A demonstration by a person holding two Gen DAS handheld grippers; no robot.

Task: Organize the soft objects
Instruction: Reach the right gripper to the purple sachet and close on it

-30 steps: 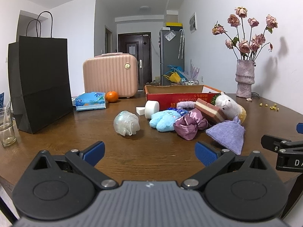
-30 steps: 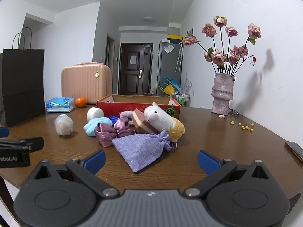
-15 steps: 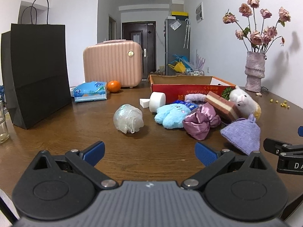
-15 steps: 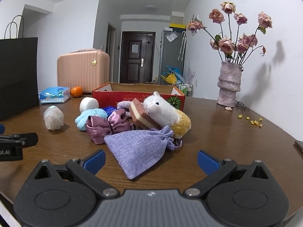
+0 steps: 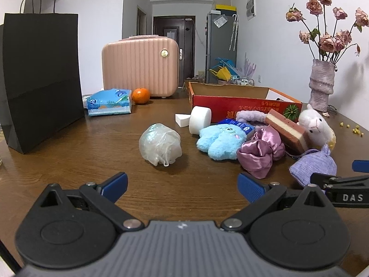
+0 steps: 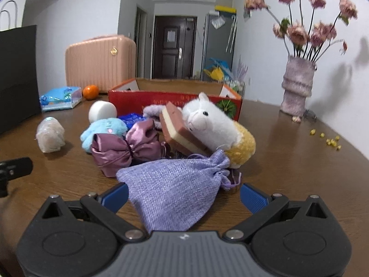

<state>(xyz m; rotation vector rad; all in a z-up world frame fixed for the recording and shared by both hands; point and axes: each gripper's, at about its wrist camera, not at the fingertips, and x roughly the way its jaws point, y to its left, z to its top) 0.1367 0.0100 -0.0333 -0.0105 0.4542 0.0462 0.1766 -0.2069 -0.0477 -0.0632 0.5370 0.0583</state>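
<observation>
A heap of soft things lies on the brown table in front of a red cardboard box (image 5: 244, 106) (image 6: 170, 97): a lilac drawstring pouch (image 6: 175, 191) (image 5: 311, 168), a mauve satin scrunchie (image 6: 124, 147) (image 5: 260, 150), a blue plush toy (image 5: 219, 140) (image 6: 101, 129), a white alpaca plush (image 6: 212, 124) (image 5: 316, 124), a pink layered sponge (image 6: 180, 133) (image 5: 288, 129). A crumpled clear bag (image 5: 160, 144) (image 6: 49, 135) sits apart to the left. My right gripper (image 6: 183, 190) is open, the pouch lying between its fingers. My left gripper (image 5: 182, 182) is open and holds nothing, short of the clear bag.
A black paper bag (image 5: 39, 76) stands at the left, with a pink suitcase (image 5: 140, 64), a tissue pack (image 5: 108, 102) and an orange (image 5: 140, 95) behind. A vase of dried roses (image 6: 297, 85) stands far right. A white foam roll (image 5: 199, 120) lies near the box.
Both grippers have dropped lower and moved forward toward the heap. The right gripper's open fingers now flank the lilac pouch. Nothing on the table has moved.
</observation>
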